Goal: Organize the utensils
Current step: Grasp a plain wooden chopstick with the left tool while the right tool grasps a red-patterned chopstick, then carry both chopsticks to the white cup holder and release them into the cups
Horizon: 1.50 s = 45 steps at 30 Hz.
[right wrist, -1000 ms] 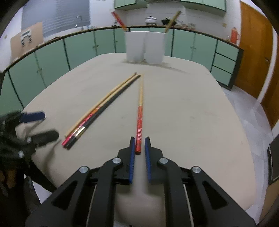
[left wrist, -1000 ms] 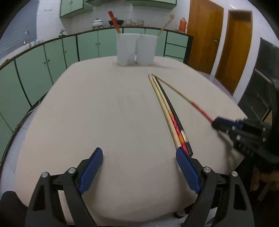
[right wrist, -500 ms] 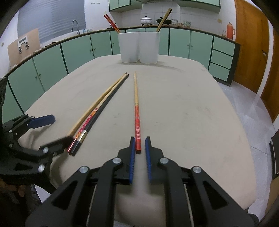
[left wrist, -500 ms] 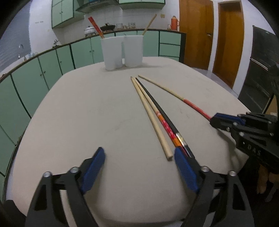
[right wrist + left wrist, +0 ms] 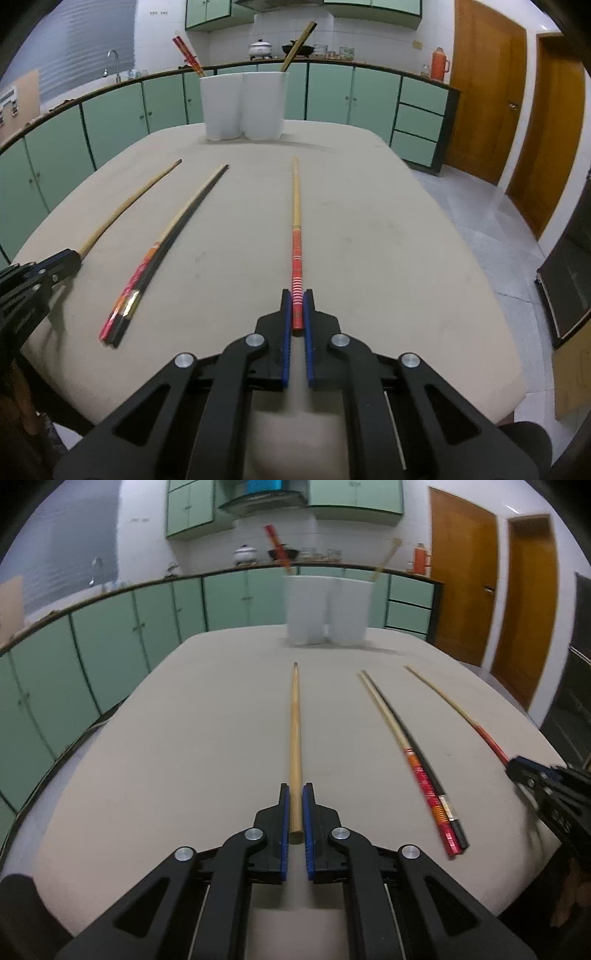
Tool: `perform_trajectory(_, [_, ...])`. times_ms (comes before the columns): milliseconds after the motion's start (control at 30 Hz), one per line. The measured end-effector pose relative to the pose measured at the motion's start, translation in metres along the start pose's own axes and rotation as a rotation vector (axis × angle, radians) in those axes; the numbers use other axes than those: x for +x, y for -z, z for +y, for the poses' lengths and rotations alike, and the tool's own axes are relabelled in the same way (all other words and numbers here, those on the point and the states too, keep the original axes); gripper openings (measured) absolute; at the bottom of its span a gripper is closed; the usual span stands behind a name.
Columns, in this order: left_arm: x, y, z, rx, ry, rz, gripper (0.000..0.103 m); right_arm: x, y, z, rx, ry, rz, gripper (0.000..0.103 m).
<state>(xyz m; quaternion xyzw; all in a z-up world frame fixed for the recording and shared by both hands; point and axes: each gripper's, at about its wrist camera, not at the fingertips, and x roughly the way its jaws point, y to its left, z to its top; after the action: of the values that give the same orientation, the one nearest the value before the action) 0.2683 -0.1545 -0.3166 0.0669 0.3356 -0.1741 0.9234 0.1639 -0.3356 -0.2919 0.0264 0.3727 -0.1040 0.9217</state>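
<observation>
Plain pale wood is what the left hand-held gripper (image 5: 294, 805) has between its blue pads: its jaws are closing on the butt end of a bare wooden chopstick (image 5: 294, 731), which runs straight ahead over the beige counter (image 5: 184, 738) toward the two white holder cups (image 5: 327, 609) at the far edge. The right hand-held gripper (image 5: 297, 310) is clamped narrow on the red-banded end of a red and wood chopstick (image 5: 295, 221), and that stick likewise points up the counter at the cups. Between the two held sticks a pair lies loose on the surface, a black chopstick (image 5: 177, 236) touching a wooden one with a red patterned handle (image 5: 136, 277); they lie side by side and slant from the near edge toward the cups. In the left wrist view the same pair sits to the right of the held bare stick, with the right hand-held gripper at the frame's right edge. One cup has red chopsticks (image 5: 184, 51) leaning out of it, the other a wooden chopstick (image 5: 299, 44). Green cabinets (image 5: 110, 110) line the wall behind, and two brown doors (image 5: 491, 594) stand at the right.
</observation>
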Motion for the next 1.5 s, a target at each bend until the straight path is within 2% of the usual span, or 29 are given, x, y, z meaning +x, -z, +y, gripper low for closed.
perform_trajectory(33, [0.000, 0.000, 0.001, 0.006, 0.002, 0.008, 0.008, -0.002, 0.002, 0.002, -0.007, -0.019, 0.000, 0.009])
perform_trajectory(100, [-0.002, 0.002, 0.001, 0.025, 0.004, 0.016, 0.019, -0.005, 0.004, 0.005, -0.025, -0.041, -0.002, 0.011])
perform_trajectory(133, [-0.003, 0.002, 0.002, 0.028, 0.005, 0.019, 0.033, -0.006, 0.004, 0.004, -0.027, -0.046, -0.002, 0.011])
perform_trajectory(167, [-0.004, 0.004, 0.004, 0.024, 0.004, 0.022, 0.041, -0.006, 0.004, 0.004, -0.027, -0.047, -0.001, 0.011])
perform_trajectory(233, [-0.004, 0.005, 0.007, 0.023, 0.015, 0.026, 0.041, -0.006, 0.005, 0.003, -0.022, -0.047, 0.001, 0.012])
perform_trajectory(267, [-0.004, 0.005, 0.007, 0.024, 0.017, 0.027, 0.040, -0.004, 0.003, 0.003, -0.022, -0.046, 0.002, 0.013])
perform_trajectory(300, [-0.004, 0.004, 0.008, 0.021, 0.027, 0.027, 0.033, -0.003, 0.002, 0.004, -0.024, -0.045, 0.002, 0.013])
perform_trajectory(333, [-0.004, 0.005, 0.008, 0.019, 0.036, 0.028, 0.016, -0.002, 0.001, 0.005, -0.032, -0.045, 0.002, 0.011])
perform_trajectory(367, [-0.004, 0.004, 0.008, 0.019, 0.039, 0.030, 0.007, -0.001, -0.001, 0.006, -0.035, -0.047, 0.003, 0.007])
perform_trajectory(467, [-0.006, -0.001, 0.013, -0.016, 0.063, 0.047, 0.007, -0.004, -0.004, 0.003, -0.020, -0.057, 0.012, 0.006])
perform_trajectory(633, [-0.033, -0.022, 0.018, -0.044, 0.084, 0.029, 0.007, -0.032, -0.015, -0.002, 0.001, -0.072, -0.036, 0.005])
perform_trajectory(800, [-0.064, -0.044, 0.019, -0.040, 0.096, -0.004, 0.007, -0.060, -0.026, -0.004, 0.007, -0.086, -0.082, 0.005])
perform_trajectory(1133, [-0.104, -0.084, 0.016, -0.006, 0.111, -0.054, 0.007, -0.116, -0.076, -0.004, -0.032, -0.109, -0.197, 0.005])
perform_trajectory(1500, [-0.118, -0.112, 0.016, 0.037, 0.139, -0.087, 0.007, -0.123, -0.124, 0.005, -0.103, -0.142, -0.210, 0.005])
